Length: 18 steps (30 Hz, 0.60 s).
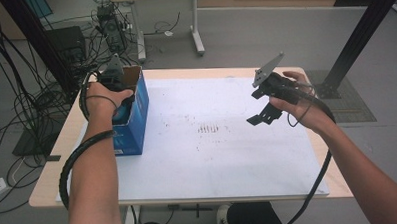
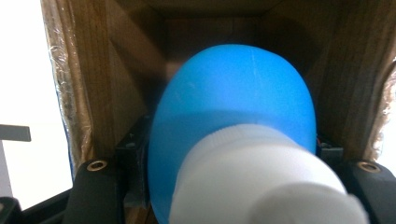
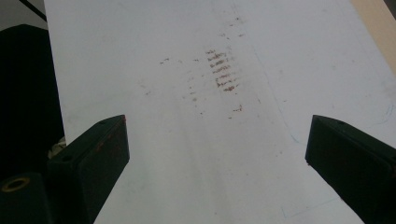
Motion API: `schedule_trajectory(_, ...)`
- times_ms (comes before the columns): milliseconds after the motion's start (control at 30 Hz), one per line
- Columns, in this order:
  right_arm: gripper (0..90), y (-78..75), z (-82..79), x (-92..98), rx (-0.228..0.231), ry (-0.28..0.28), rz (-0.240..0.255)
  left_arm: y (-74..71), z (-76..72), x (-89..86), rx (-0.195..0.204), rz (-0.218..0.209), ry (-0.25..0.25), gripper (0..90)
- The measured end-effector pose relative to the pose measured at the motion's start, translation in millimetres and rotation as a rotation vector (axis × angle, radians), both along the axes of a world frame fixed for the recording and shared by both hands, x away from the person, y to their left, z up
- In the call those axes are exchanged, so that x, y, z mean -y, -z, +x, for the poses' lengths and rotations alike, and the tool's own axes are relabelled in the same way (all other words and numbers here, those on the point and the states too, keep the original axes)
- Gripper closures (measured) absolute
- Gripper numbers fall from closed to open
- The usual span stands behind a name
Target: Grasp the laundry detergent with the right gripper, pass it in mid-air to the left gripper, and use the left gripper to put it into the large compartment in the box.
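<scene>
A blue bottle (image 2: 233, 98) with a white cap (image 2: 252, 182) lies inside an open blue cardboard box (image 1: 136, 111) at the table's left side. My left gripper (image 2: 233, 154) reaches into the box, its black jaws pressed on both sides of the bottle. The box's brown inner walls (image 2: 126, 70) surround the bottle. In the high view the left gripper (image 1: 114, 80) sits at the box's opening, its tips hidden inside. My right gripper (image 1: 264, 115) hovers above the right half of the white mat (image 1: 213, 156), open with nothing between its jaws, and the right gripper (image 3: 217, 154) looks down on bare mat.
Brown scuff marks (image 1: 210, 127) sit mid-mat. The wooden table's edge (image 1: 334, 187) borders the mat. Cables (image 1: 16, 113) cover the floor at left, a black frame post (image 1: 356, 36) stands at the back right, and another table's legs (image 1: 197, 32) are behind.
</scene>
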State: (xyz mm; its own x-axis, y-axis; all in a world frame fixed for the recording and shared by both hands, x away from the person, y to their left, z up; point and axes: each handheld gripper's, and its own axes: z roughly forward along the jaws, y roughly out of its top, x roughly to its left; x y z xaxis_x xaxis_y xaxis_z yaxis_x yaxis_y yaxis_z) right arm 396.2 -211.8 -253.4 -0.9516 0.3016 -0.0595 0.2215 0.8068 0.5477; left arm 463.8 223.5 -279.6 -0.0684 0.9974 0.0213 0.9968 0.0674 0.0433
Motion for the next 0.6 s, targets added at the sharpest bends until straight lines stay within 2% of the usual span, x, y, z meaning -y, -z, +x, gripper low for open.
schedule_trajectory(600,6.0,-1.9,-0.4,0.5,0.002,0.001,0.0,0.1,-0.3,0.4,0.001,0.0,0.0,35.5)
